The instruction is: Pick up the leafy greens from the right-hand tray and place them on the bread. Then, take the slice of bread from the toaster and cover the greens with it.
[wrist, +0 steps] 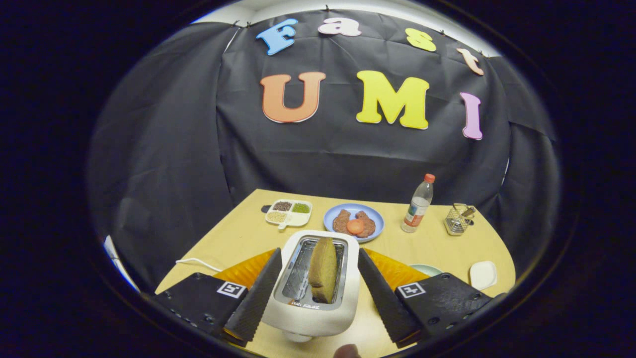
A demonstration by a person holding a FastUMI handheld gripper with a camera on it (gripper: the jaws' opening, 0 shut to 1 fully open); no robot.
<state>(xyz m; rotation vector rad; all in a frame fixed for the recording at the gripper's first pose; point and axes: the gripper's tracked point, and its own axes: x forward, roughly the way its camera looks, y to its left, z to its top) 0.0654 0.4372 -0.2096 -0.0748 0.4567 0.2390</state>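
A white toaster stands on the wooden table directly between my fingers. A brown bread slice sticks upright out of its slot. My gripper is open, with one finger on each side of the toaster body and neither touching the bread. Orange trays lie on both sides behind the fingers, which hide most of them. I cannot see the greens.
Beyond the toaster sits a blue plate with meat pieces and an orange ball. A divided white dish of grains lies to its left. A plastic bottle, a wire basket and a small white dish stand to the right.
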